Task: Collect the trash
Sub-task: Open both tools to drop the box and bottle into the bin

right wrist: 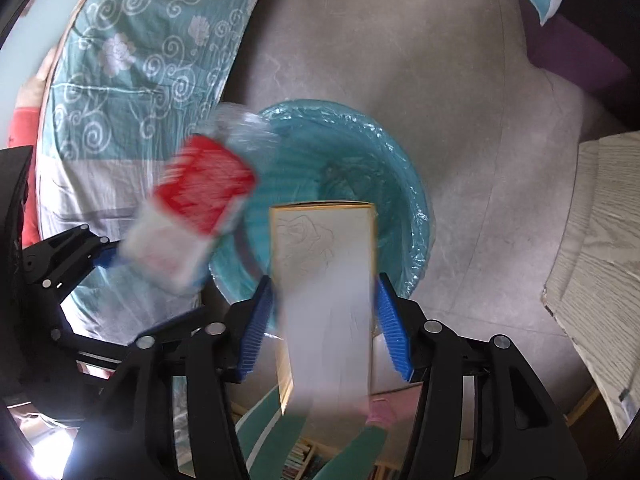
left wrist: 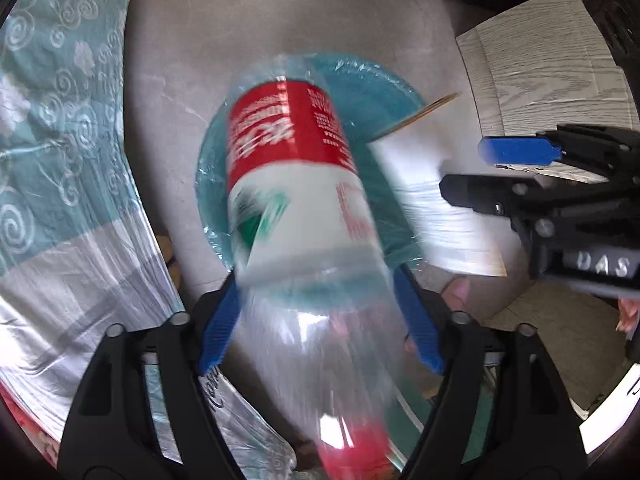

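Plastic bottle (left wrist: pixel 296 168) with a red-and-white label and a red cap (left wrist: pixel 352 452), cap end toward the camera, lies between the jaws of the left gripper (left wrist: pixel 318 276), directly above a round bin (left wrist: pixel 212 160) lined with a teal plastic bag. The bottle is smeared by blur while the blue pads (left wrist: pixel 220 328) are sharp; the jaws stand open on either side of it, and no firm pressing on it can be made out. A flat white carton (right wrist: pixel 324 272) with yellow edges and a faint line drawing stands lengthwise between the jaws of the right gripper (right wrist: pixel 325 280), its far end over the mouth of the same bin. These jaws are likewise open, with a narrow gap at each pad. The bin rests on a grey floor (left wrist: pixel 240 20). To one side lies a teal cloth (left wrist: pixel 60 100) with white swirls under clear film; to the other, a pale wood-grain board (left wrist: pixel 540 60).
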The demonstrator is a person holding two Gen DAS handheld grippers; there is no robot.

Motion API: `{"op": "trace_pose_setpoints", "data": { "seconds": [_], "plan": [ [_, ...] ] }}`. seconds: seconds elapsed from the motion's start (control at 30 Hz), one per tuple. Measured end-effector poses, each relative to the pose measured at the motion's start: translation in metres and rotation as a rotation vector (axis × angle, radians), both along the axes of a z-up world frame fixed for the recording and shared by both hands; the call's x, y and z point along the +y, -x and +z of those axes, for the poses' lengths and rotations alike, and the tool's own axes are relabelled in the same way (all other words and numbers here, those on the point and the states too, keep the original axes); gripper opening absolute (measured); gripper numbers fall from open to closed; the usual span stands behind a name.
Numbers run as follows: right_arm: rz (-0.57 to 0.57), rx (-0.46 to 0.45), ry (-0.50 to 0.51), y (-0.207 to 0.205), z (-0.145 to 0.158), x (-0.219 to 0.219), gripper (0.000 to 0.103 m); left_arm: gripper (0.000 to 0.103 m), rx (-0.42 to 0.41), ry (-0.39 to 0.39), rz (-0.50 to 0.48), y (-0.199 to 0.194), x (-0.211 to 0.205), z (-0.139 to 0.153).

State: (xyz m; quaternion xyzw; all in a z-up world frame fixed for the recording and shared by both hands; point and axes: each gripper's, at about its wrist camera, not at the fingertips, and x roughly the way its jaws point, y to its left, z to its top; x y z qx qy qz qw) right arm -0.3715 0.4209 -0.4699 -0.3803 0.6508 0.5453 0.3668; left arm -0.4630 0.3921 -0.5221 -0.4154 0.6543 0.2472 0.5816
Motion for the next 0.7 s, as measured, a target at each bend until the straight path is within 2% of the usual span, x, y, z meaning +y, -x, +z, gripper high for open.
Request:
{"op": "trace_pose_setpoints", "data": {
  "seconds": [0.2, 0.37, 0.53, 0.6, 0.7],
  "plan": [
    [-0.028, -0.017, -0.019, -0.011, 0.008, -0.006, 0.057, 0.077, 0.012, -0.008, -0.011, 0.000, 0.005, 0.001],
    [-0.092, -0.004, -0.088, -0.036, 0.046, -0.015, 0.057, 0.077, 0.003, -0.063, -0.068, 0.004, 0.000, 0.027],
    [-0.112, -0.022, -0.267, -0.061, 0.130, -0.032, 0.058, 0.077, -0.037, -0.172, -0.080, 0.007, -0.008, 0.102],
    [-0.117, -0.019, -0.340, -0.070, 0.174, -0.046, 0.059, 0.078, -0.065, -0.220, -0.100, 0.006, -0.013, 0.139],
    [-0.164, -0.002, -0.455, -0.088, 0.248, -0.077, 0.067, 0.080, -0.115, -0.281, -0.143, -0.003, -0.023, 0.199]
  ]
}}
